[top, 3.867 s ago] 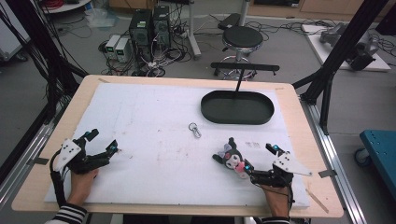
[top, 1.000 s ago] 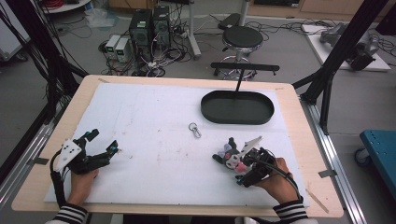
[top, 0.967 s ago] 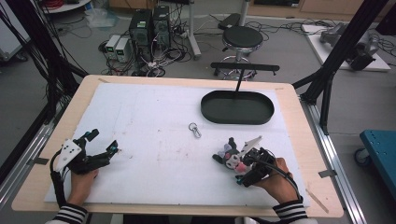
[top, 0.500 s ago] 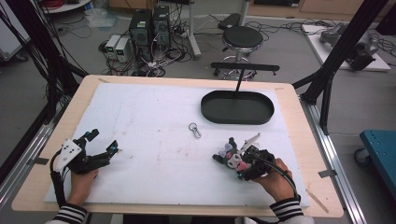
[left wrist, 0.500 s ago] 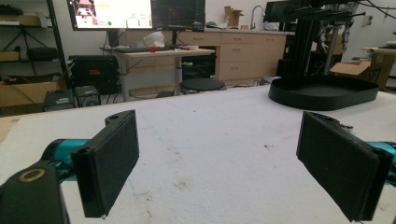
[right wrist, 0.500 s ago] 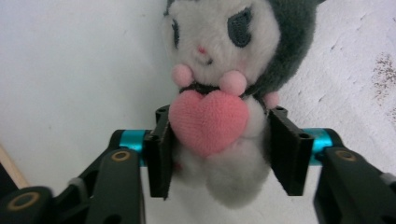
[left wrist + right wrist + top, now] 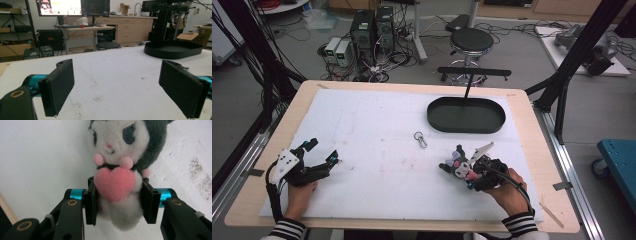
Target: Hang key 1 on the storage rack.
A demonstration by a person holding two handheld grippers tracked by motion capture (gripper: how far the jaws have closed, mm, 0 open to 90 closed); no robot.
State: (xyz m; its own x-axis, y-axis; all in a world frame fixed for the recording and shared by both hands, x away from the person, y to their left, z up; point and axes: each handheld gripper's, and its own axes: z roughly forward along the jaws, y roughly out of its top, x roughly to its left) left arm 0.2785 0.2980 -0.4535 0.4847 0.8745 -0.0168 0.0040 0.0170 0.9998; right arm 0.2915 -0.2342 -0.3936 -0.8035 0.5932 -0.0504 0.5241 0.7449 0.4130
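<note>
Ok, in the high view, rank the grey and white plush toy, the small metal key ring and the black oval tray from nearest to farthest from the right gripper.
1. Grey and white plush toy: between the jaws of the right gripper, pads pressing its body.
2. Small metal key ring: on the white mat, up and left of it.
3. Black oval tray: at the table's far side, farthest.

The plush doll (image 7: 458,165) was a small stuffed figure with a dark grey hood, a white face with dark eyes and a tiny pink nose, pink pom-poms at its neck and a pink heart (image 7: 114,183) held against its white belly. It lay on the white table cover near the table's front right, well apart from the black tray. Its soft body sat squeezed on both sides at the level of the heart.
</note>
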